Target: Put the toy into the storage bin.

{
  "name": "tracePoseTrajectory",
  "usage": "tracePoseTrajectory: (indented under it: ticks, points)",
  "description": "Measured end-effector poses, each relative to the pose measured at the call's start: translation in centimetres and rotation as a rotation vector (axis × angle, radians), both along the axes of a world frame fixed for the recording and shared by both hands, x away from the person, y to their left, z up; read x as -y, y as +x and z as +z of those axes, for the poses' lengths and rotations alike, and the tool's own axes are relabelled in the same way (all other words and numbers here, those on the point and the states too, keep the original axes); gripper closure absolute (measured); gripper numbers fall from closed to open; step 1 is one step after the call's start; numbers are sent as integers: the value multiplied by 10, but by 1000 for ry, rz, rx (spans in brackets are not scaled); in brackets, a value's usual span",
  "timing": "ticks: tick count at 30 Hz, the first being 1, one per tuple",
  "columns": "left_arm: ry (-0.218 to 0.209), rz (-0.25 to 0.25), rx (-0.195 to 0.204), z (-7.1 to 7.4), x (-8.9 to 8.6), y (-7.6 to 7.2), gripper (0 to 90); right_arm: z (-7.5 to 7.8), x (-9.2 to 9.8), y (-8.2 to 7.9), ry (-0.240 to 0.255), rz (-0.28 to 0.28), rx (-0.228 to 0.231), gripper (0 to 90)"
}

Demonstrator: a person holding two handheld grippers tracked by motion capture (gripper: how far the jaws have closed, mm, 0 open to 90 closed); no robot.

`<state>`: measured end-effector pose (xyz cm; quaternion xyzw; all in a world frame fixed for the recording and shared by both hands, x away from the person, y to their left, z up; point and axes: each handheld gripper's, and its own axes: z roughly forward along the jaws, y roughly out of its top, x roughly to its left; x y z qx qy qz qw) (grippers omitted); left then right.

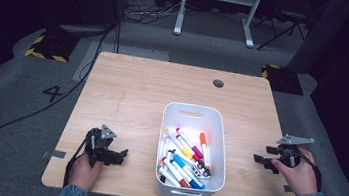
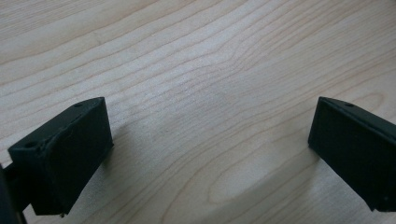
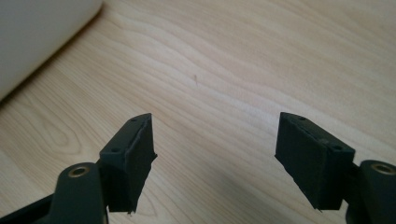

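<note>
You are resting both tongs low over the worktop (image 1: 128,87), one on each side of the white bin (image 1: 197,112) of markers (image 1: 184,159). Your left tongs (image 1: 116,156) are sitting near the front left edge with the jaws spread wide over bare wood, nothing between them. Your right tongs (image 1: 265,155) are hovering just right of the bin, jaws likewise apart and empty; in the right gripper view the bin's pale wall (image 3: 37,37) is showing at the upper left corner.

The markers are lying jumbled in the front half of the bin, crossing and overlapping one another, well apart from either tongs.

The step in hand looks like the reach into the bin. To do it well, you are best picking a marker lying on top, such as the orange-capped one (image 1: 204,149) nearest the right wall. Be coming in from above, clearing the rim, with the jaws lined up across the barrel and not along it. Close on the middle of the barrel so it is not pivoting as you lift.
</note>
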<state>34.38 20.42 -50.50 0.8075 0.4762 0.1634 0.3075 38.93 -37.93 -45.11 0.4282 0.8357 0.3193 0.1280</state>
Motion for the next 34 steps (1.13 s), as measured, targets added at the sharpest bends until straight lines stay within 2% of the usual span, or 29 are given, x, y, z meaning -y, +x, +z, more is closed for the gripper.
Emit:
tracePoseTrajectory:
  ticks: [3,9,11,14,15,19,20,34]
  points:
    - [1,0,0,0,0,0,0,-12,3,-1,-30,16,-9,286]
    - [0,0,0,0,0,0,0,-27,4,-5,-27,15,-15,285]
    - [1,1,0,0,0,0,0,-34,4,-6,-46,19,-18,255]
    - [0,-1,0,0,0,0,0,-40,2,-9,-52,30,39,212]
    - [1,0,0,0,0,0,0,-41,2,-9,-43,27,44,192]
    - [1,0,0,0,0,0,0,-55,3,-8,1,8,135,15]
    - [1,1,0,0,0,0,0,-54,2,-7,4,7,122,9]
    - [1,1,0,0,0,0,0,-55,1,-6,4,-2,124,0]
